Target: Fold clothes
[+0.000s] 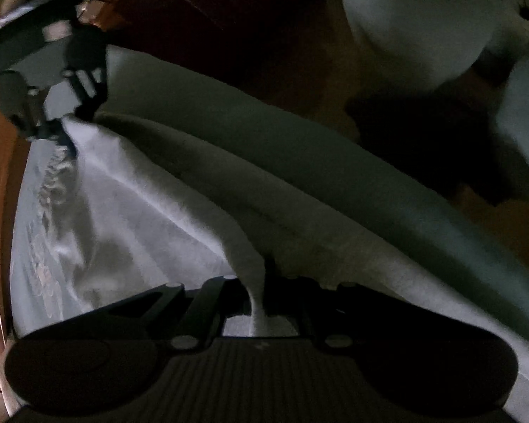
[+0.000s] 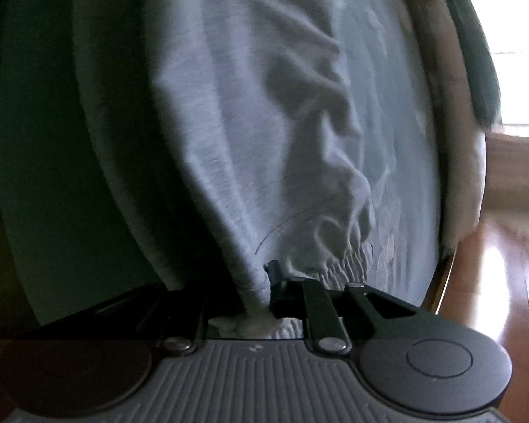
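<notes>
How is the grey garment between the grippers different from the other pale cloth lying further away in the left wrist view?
1. The grey garment is pinched in the shut left gripper; the pale cloth touches no gripper.
2. The garment is pulled into long folds; the cloth lies in a rounded heap.
3. The garment shows a faint pattern near one edge; the cloth looks plain, though blurred.
Both are light fabric over the wooden surface.
</notes>
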{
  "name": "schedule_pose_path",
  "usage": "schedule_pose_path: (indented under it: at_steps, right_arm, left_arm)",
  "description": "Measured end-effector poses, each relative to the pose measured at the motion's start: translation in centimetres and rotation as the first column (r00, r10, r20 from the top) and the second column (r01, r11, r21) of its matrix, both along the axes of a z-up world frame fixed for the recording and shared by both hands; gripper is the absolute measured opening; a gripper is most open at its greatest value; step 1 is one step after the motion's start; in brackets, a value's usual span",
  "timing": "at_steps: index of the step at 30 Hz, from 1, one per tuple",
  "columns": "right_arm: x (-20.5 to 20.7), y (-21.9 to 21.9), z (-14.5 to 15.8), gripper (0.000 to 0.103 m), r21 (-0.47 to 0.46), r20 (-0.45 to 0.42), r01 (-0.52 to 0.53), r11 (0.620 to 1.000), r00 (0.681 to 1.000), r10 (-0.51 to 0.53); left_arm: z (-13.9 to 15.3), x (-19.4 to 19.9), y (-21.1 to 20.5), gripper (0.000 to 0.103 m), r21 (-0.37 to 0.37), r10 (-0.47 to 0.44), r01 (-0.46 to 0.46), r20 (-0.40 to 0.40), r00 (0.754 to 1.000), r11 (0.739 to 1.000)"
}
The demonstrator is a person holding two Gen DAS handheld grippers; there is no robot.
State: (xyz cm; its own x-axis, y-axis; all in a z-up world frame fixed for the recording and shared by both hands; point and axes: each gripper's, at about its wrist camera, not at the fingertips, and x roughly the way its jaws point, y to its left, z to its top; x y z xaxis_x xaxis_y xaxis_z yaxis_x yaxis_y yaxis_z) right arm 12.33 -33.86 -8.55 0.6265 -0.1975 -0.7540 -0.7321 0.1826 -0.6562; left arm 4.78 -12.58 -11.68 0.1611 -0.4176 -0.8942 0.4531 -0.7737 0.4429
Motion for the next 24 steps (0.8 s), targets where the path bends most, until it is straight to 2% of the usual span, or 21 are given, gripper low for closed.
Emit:
schedule_pose_path:
  at_steps: [1, 3, 4, 8, 12, 16, 18, 20, 22, 23, 24]
  right_arm:
    - [0.2, 0.2, 0.5, 0.032, 0.018, -0.005, 0.032, 0.999, 0.999, -0.032]
    - [0.0, 0.4, 1.8, 0.052, 0.040, -0.012, 0.063, 0.997, 0.998, -0.063]
    - [-0.1, 0.6, 2.4, 0.054, 0.045, -0.011, 0.076, 0.996, 0.997, -0.076]
    - [-2.2, 0.5, 4.1, 0.055, 0.059, -0.096, 0.175, 0.983, 0.981, -0.169]
    - [-3.9, 0.2, 6.1, 0.055, 0.104, -0.192, 0.320, 0.942, 0.935, -0.297]
    - [-2.6, 0.2, 9.4, 0.055, 0.229, -0.209, 0.455, 0.861, 0.887, -0.412]
    - [-0.6, 0.3, 10.5, 0.055, 0.318, -0.205, 0.500, 0.806, 0.866, -0.456]
    - [1.1, 0.6, 11.0, 0.055, 0.413, -0.232, 0.544, 0.730, 0.838, -0.493]
    - [2.6, 1.0, 10.5, 0.055, 0.487, -0.273, 0.585, 0.649, 0.808, -0.523]
    - [3.2, 1.0, 9.7, 0.055, 0.504, -0.309, 0.611, 0.610, 0.788, -0.533]
    - [3.7, 1.1, 8.8, 0.055, 0.519, -0.346, 0.636, 0.571, 0.767, -0.541]
  left_arm:
    - [0.0, 0.0, 0.0, 0.003, -0.002, 0.003, -0.004, -0.004, 1.000, 1.000]
    - [0.1, 0.2, -0.1, 0.007, -0.010, 0.022, -0.022, -0.014, 1.000, 1.000]
    - [0.3, 0.3, -0.2, 0.011, -0.015, 0.036, -0.036, -0.020, 0.999, 0.999]
    - [1.4, 0.8, -0.1, 0.012, -0.040, 0.097, -0.099, -0.044, 0.994, 0.994]
    - [3.8, 2.1, -0.1, 0.014, -0.033, 0.256, -0.261, -0.108, 0.961, 0.965]
    - [6.8, 4.0, 0.7, 0.023, 0.009, 0.415, -0.423, -0.218, 0.883, 0.906]
    - [8.1, 5.3, 1.0, 0.023, 0.023, 0.497, -0.510, -0.263, 0.827, 0.860]
    - [8.9, 6.6, 0.8, 0.023, 0.012, 0.571, -0.595, -0.301, 0.764, 0.803]
    - [8.9, 7.8, -0.2, 0.022, -0.028, 0.614, -0.655, -0.321, 0.721, 0.755]
    - [8.4, 8.1, -1.1, 0.022, -0.050, 0.623, -0.672, -0.329, 0.709, 0.738]
    - [7.8, 8.2, -1.9, 0.022, -0.070, 0.621, -0.677, -0.340, 0.706, 0.732]
